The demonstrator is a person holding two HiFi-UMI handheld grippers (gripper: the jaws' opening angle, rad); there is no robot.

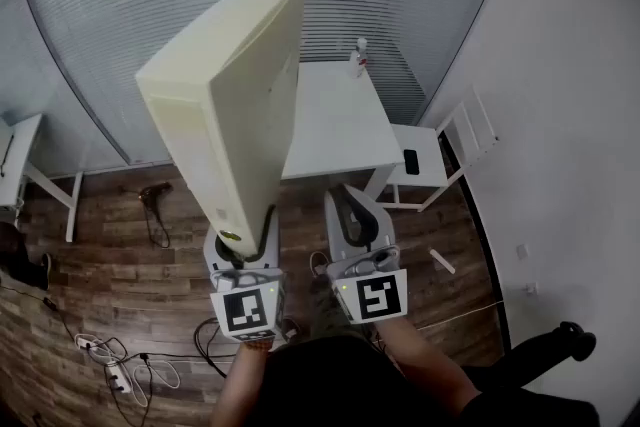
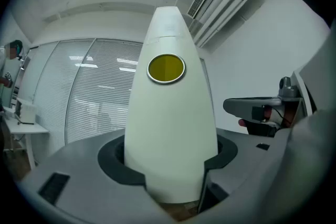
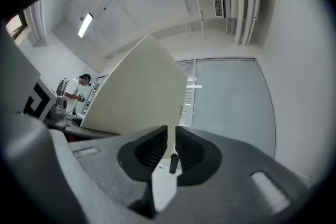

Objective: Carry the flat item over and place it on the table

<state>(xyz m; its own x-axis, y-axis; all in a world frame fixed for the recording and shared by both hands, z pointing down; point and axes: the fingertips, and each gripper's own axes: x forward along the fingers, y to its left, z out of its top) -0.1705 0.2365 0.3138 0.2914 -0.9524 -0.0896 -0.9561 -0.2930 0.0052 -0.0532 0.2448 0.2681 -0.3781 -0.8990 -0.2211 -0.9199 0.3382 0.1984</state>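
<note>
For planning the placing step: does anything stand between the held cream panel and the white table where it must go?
Nothing visible does. The left claw holds the cream panel upright in front of the white table. The table's visible top is bare except for a small bottle at its far edge. The panel hides the table's left part.

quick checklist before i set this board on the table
1. Left gripper shut on board: ok.
2. Board lying flat: not ok, it stands on end.
3. Right gripper free: ok, shut on nothing.
4. Table has bare room: ok.
5. Bottle out of the way: ok, at the far edge.
6. Board already over the table: cannot tell.
</note>
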